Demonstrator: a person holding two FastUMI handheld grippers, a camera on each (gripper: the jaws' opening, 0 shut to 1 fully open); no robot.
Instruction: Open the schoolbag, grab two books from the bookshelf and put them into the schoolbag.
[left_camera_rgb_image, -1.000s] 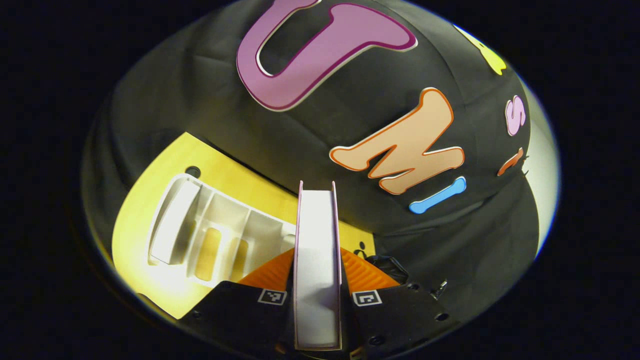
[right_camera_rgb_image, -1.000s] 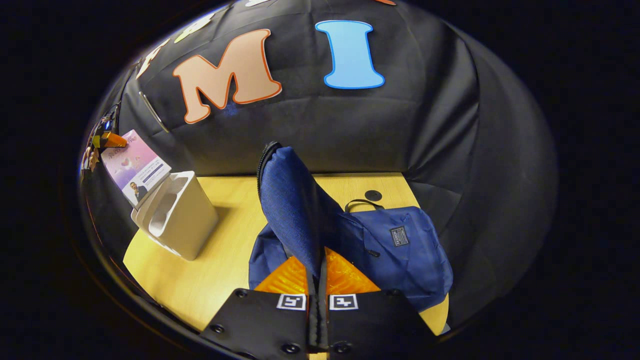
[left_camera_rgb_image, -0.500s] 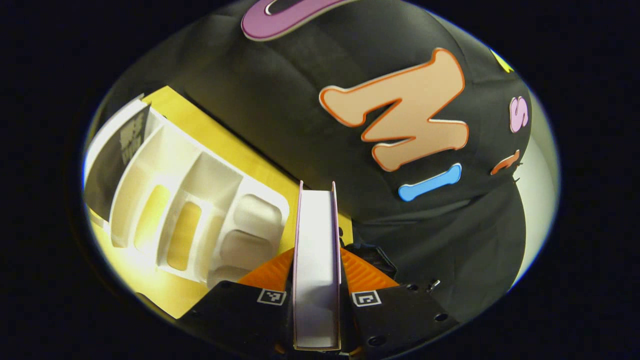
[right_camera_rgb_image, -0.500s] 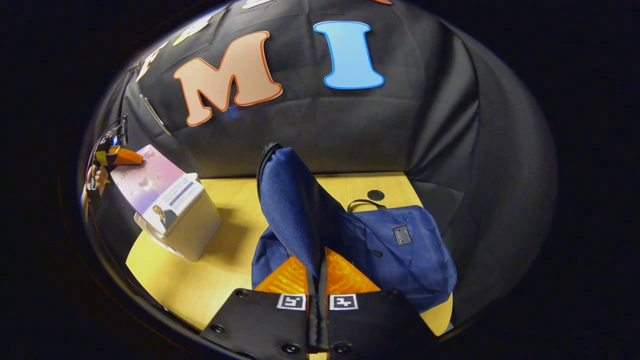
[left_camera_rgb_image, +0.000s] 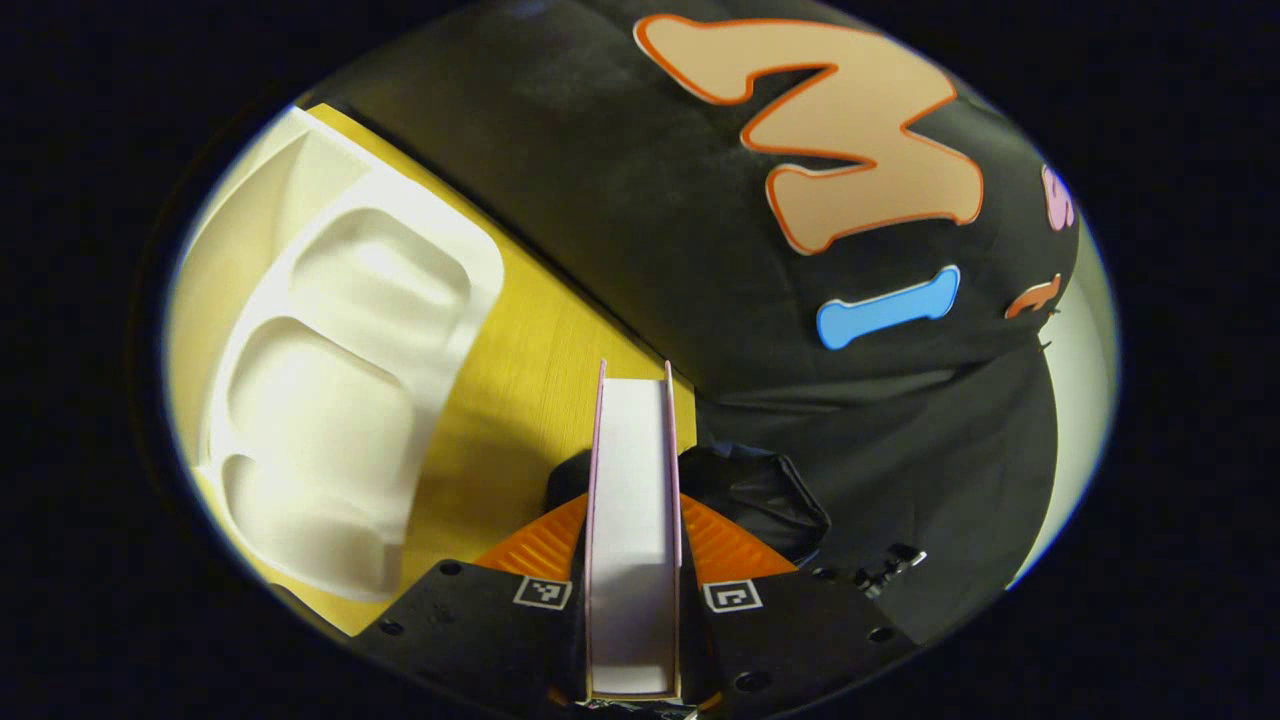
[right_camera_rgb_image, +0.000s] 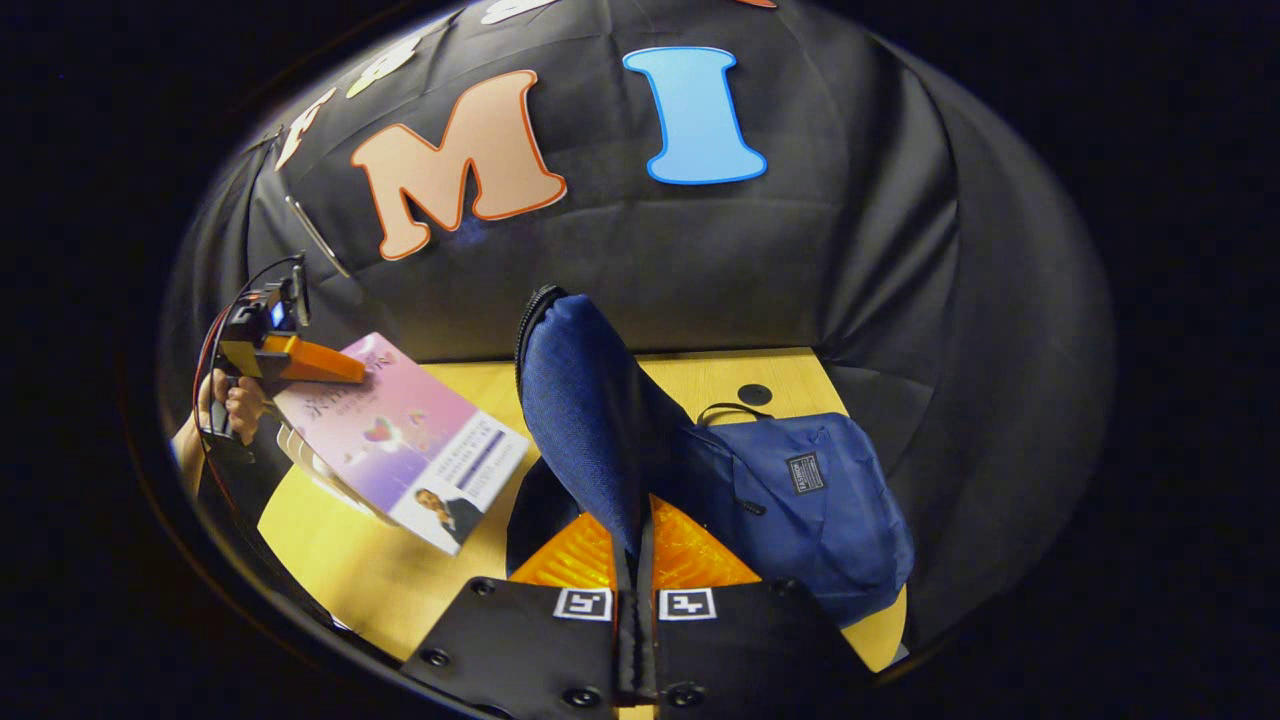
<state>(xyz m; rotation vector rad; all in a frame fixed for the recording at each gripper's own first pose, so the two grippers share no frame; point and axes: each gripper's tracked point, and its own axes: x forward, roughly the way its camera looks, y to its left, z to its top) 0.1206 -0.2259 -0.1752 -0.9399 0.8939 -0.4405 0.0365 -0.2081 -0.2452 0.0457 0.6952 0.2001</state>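
Note:
In the left gripper view my left gripper (left_camera_rgb_image: 634, 520) is shut on a pink-covered book (left_camera_rgb_image: 634, 500), seen edge-on with its white page block upright between the fingers. The white bookshelf (left_camera_rgb_image: 340, 390) lies to the left of the book on the yellow table. In the right gripper view my right gripper (right_camera_rgb_image: 636, 545) is shut on the lifted flap (right_camera_rgb_image: 580, 410) of the blue schoolbag (right_camera_rgb_image: 800, 510). The other gripper (right_camera_rgb_image: 300, 355), held by a hand, carries the pink book (right_camera_rgb_image: 410, 445) tilted over the table, close to the bag's dark opening (right_camera_rgb_image: 535, 510).
The yellow wooden table (right_camera_rgb_image: 400, 570) has a round black hole (right_camera_rgb_image: 754, 394) near its back edge. The black cloth wall rises right behind the table. The bag's black handle loop (right_camera_rgb_image: 728, 408) stands up beside the flap.
The left gripper has carried the pink book away from the bookshelf and to the right, toward the schoolbag. The right gripper has stayed still, holding the flap up.

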